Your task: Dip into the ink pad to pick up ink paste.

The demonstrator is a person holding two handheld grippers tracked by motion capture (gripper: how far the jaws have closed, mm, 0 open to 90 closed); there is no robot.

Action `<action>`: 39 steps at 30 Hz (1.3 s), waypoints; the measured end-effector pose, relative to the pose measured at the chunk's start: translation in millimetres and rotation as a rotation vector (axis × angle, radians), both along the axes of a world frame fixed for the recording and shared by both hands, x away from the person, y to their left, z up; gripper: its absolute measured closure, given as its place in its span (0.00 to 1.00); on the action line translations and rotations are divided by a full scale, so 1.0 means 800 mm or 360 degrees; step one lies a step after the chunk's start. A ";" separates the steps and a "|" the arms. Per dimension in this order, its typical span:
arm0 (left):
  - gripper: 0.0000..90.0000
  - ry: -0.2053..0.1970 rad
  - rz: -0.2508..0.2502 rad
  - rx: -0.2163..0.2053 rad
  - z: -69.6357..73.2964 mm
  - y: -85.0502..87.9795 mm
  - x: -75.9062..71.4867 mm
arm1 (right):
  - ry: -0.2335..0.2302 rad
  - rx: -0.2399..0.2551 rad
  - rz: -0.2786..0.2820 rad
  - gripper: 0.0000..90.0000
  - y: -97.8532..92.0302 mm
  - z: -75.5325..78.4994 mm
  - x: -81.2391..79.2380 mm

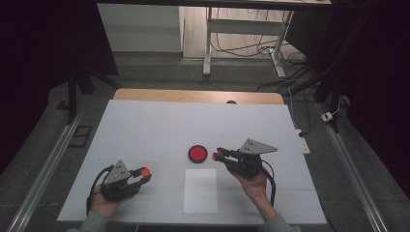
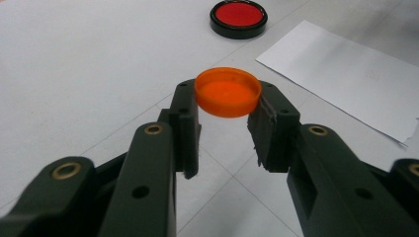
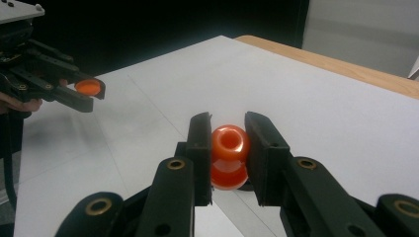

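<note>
Presently, a shallow round orange plastic cap [image 2: 228,92] is being pinched at its rim by the left gripper [image 2: 227,118], above the white table covering [image 1: 145,130]. A glossy orange hollow-necked plastic piece [image 3: 230,155] is being clamped by the right gripper [image 3: 229,148]. 1 red-and-black round disc [image 1: 197,153] and 1 white paper sheet [image 1: 200,190] are lying between them; open surface is stretching toward the far wooden edge [image 1: 193,95].

No readable text, label, brand, number or sign anywhere, white sheet of paper [image 1: 200,190] blank apart from a faint unreadable mark, worktop [image 1: 145,130] unmarked
</note>
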State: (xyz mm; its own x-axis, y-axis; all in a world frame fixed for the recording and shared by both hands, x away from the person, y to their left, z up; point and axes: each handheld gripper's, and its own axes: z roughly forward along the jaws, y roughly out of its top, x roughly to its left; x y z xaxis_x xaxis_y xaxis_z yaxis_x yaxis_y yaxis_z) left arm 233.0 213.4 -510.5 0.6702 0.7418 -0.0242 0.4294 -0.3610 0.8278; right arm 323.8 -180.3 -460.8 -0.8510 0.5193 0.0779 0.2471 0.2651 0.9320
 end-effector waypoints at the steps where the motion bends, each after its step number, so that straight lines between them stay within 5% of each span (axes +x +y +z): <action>1: 0.73 0.0001 0.0003 -0.0003 0.000 0.000 0.000 | 0.0004 -0.0007 0.0001 0.81 0.001 -0.001 0.002; 39: 0.73 0.0017 -0.0008 -0.0003 -0.002 -0.001 0.003 | 0.0145 -0.0117 -0.0040 0.81 0.055 -0.038 0.059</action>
